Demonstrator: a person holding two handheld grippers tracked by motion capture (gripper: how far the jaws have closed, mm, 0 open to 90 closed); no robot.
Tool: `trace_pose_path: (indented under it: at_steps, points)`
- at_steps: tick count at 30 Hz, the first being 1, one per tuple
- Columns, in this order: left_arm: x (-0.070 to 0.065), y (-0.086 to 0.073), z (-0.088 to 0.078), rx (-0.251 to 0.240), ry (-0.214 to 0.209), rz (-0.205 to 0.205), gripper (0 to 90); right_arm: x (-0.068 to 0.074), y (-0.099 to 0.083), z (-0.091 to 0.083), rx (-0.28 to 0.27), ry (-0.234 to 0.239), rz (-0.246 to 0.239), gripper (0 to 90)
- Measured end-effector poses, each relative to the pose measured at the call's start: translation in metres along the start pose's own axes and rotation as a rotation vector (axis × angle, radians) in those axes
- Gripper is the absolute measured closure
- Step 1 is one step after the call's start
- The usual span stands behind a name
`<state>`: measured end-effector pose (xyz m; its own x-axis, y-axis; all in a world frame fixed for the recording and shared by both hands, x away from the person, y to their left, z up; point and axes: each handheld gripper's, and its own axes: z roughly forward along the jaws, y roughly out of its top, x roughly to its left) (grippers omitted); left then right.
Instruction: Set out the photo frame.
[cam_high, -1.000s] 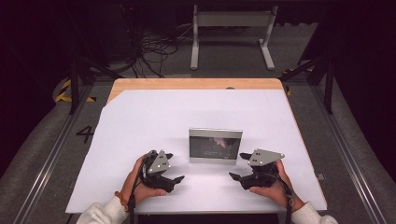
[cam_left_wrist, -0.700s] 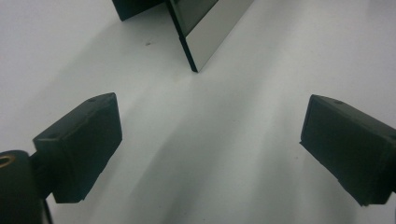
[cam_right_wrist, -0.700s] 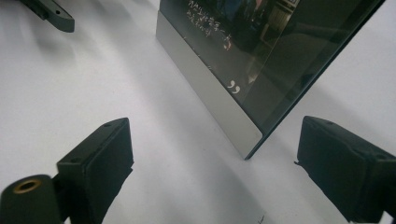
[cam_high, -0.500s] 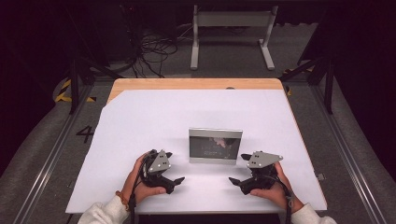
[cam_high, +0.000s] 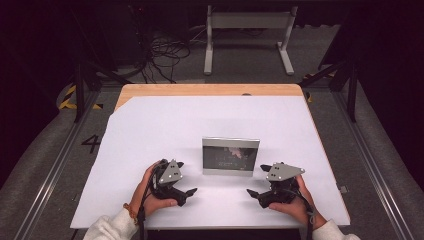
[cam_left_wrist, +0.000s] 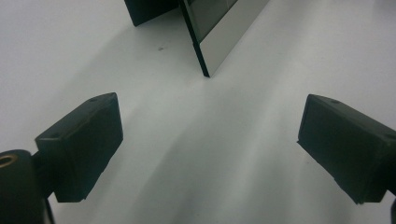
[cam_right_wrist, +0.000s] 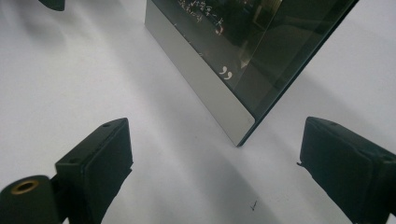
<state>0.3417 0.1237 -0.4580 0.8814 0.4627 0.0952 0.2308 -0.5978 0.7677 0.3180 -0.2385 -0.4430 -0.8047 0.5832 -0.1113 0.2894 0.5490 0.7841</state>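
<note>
Near the front edge of the white table (cam_high: 150, 130), two hands each rest a gripper on the surface: left gripper (cam_high: 192, 191) and right gripper (cam_high: 250, 192), jaws spread wide with nothing between them after just opening. Just beyond, between them, a silver-framed picture frame (cam_high: 231, 156) stands upright

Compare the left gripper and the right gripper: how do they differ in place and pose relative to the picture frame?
The left gripper sits off the frame's left end, jaws pointing right; the right gripper sits off its right end, jaws pointing left. The left gripper view shows the frame's thin edge and rear stand; the right gripper view shows its glass front. Both are open, empty, low over the white table, apart from the frame.
</note>
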Motion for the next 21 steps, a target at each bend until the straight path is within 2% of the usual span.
trace_pose_path:
  at_steps: [21]
  points:
    - [0.0004, -0.0007, 0.0017, 0.021, -0.002, 0.008, 7.7, -0.0002, 0.0013, -0.0001, 0.000, -0.006, -0.015, 10.3]
